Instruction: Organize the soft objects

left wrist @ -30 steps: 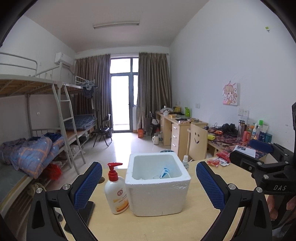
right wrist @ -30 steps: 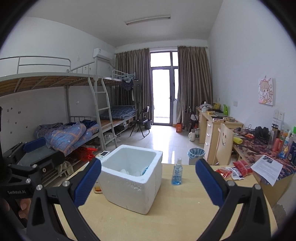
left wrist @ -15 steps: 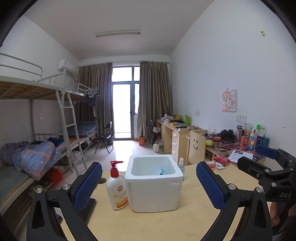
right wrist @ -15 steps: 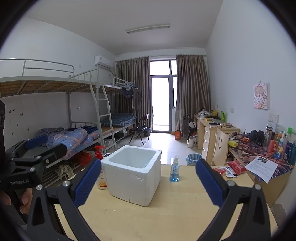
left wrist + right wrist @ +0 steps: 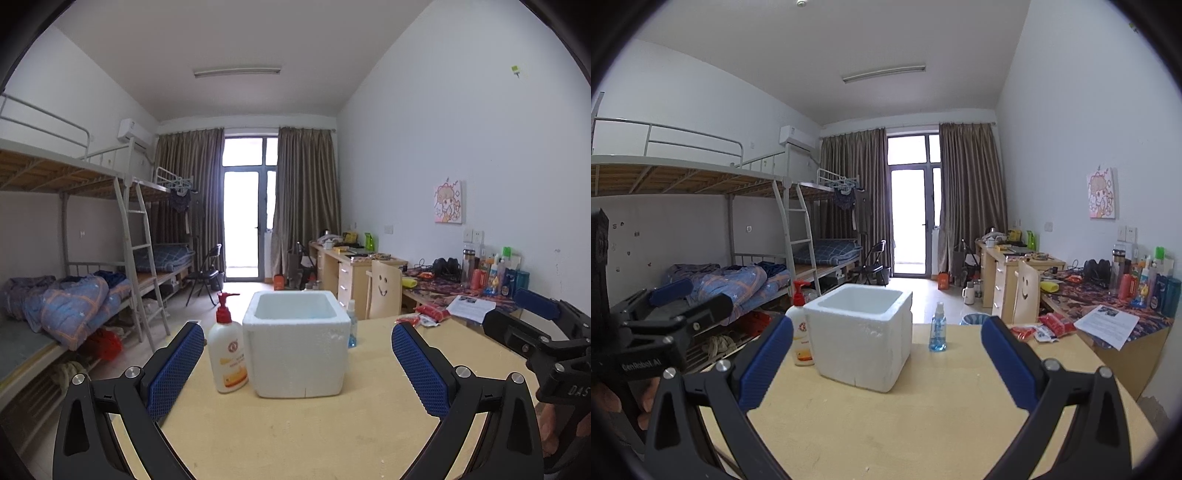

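Note:
A white foam box (image 5: 297, 345) stands on the wooden table (image 5: 295, 435); it also shows in the right wrist view (image 5: 860, 332). Its inside is hidden from this low angle. My left gripper (image 5: 297, 365) is open and empty, held back from the box. My right gripper (image 5: 886, 363) is open and empty, also back from the box and to its right. The right gripper shows at the right edge of the left wrist view (image 5: 535, 332). The left gripper shows at the left edge of the right wrist view (image 5: 665, 314).
A lotion pump bottle (image 5: 226, 358) stands just left of the box. A small blue spray bottle (image 5: 937, 332) stands right of it. Red packets (image 5: 1045, 326) and a paper sheet (image 5: 1106, 325) lie at the table's far right. Bunk beds stand left, desks right.
Both grippers have drawn back and dropped lower. The box looks smaller and its inside, with the blue and white items seen before, is out of sight now.

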The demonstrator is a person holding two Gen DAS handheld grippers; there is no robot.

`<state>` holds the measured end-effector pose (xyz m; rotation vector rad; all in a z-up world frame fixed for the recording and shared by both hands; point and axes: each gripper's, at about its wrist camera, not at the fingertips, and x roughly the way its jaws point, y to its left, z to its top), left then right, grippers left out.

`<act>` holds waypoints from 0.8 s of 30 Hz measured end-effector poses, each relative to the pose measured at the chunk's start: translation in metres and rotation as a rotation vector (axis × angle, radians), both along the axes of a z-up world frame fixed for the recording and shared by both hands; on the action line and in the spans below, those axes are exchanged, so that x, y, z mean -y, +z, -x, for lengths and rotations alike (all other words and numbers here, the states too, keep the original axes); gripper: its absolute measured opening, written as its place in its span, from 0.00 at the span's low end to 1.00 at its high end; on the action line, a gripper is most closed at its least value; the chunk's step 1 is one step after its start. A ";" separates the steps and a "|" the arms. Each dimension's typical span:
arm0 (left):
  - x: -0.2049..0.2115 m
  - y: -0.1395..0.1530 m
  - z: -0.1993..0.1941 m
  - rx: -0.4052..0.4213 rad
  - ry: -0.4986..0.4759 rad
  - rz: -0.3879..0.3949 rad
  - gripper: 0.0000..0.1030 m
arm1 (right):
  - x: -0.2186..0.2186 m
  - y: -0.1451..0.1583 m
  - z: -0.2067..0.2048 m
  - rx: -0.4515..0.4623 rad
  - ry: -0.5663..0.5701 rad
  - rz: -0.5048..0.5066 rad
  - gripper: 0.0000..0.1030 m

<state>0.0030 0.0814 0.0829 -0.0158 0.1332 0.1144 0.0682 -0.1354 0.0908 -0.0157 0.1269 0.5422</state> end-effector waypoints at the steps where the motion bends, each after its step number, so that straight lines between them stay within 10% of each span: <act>1: 0.000 -0.003 0.001 0.000 0.002 0.002 0.99 | 0.001 -0.002 0.004 0.002 -0.004 0.000 1.00; 24: 0.011 -0.060 0.032 -0.004 -0.005 -0.010 0.99 | 0.013 -0.052 0.040 -0.022 -0.058 0.023 1.00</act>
